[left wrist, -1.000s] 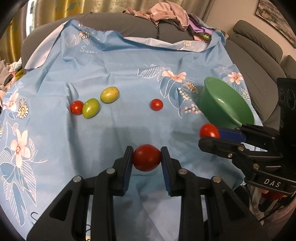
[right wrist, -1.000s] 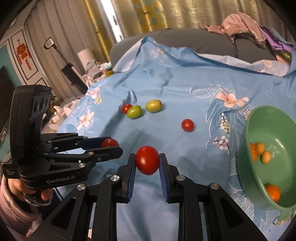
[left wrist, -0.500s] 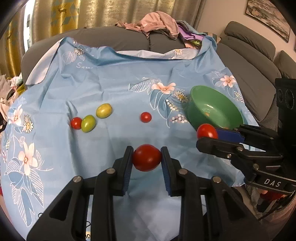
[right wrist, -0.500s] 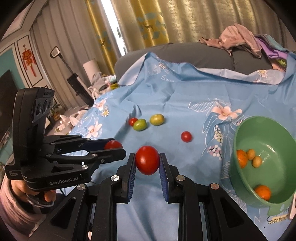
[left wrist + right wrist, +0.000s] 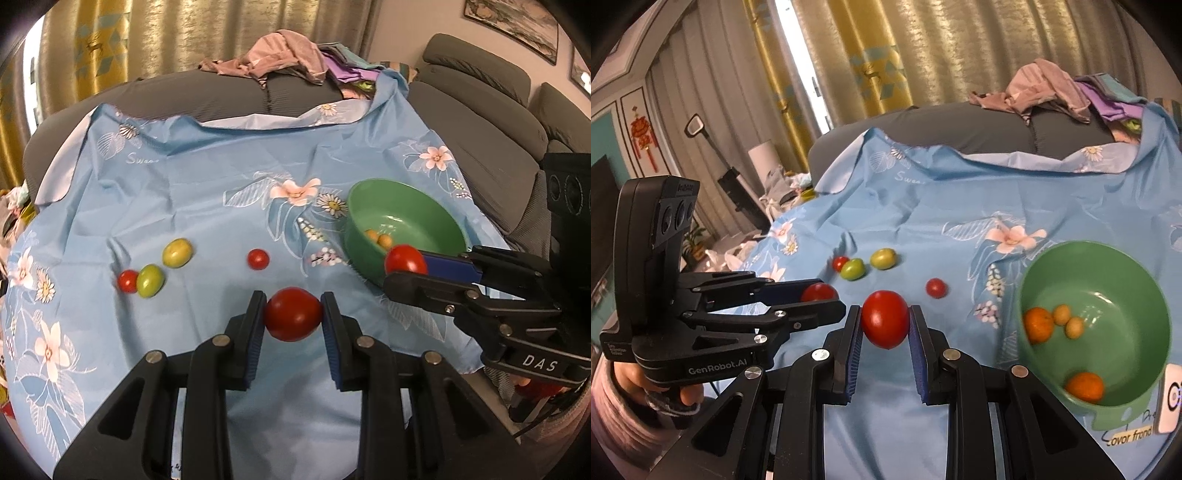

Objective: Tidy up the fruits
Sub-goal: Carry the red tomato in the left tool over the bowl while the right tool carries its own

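My left gripper (image 5: 293, 314) is shut on a red tomato (image 5: 293, 314), held above the near part of the blue floral cloth (image 5: 207, 206). My right gripper (image 5: 885, 325) is shut on another red tomato (image 5: 885, 324), held to the right, just in front of the green bowl (image 5: 1145, 273). The bowl holds two oranges (image 5: 1038, 325) and two small yellow fruits (image 5: 1074, 327). On the cloth lie two green fruits (image 5: 150, 280) (image 5: 177, 252) and two small red tomatoes (image 5: 127, 281) (image 5: 258, 259).
A grey sofa (image 5: 480, 110) wraps around the back and right, with a heap of clothes (image 5: 280, 59) on it. Curtains hang behind. A white tag (image 5: 1171, 398) lies by the bowl's near right side.
Both grippers have risen and pulled back with their tomatoes; the cloth, loose fruits and bowl look smaller and farther away. Both grips are unchanged.
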Demonstrator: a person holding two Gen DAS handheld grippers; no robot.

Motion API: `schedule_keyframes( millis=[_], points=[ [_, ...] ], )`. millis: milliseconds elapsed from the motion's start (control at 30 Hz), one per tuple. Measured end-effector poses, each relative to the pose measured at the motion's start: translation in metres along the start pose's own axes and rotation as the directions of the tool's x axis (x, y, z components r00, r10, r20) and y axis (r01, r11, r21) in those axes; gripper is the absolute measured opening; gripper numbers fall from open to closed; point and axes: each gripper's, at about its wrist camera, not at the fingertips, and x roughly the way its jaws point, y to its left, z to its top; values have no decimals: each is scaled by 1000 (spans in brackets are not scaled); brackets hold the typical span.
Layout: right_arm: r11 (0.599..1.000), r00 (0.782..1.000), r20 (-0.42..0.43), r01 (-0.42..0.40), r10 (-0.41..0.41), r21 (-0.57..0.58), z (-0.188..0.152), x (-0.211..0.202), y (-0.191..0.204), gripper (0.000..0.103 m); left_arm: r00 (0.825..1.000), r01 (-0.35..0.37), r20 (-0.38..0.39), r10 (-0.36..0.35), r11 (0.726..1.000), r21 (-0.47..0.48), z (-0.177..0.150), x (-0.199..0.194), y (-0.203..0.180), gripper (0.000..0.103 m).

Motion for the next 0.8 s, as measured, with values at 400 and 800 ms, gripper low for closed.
schedule_keyframes(
  millis=[400,800],
  points=[
    [997,998,39,43,-46,61,-2,-15,-35,26,999,44,-16,-43,997,68,20,19,-29,29],
    [985,993,62,92,-102,147,-9,-30,-80,26,994,98,-53,-91,983,158,42,51,-74,30]
  ],
)
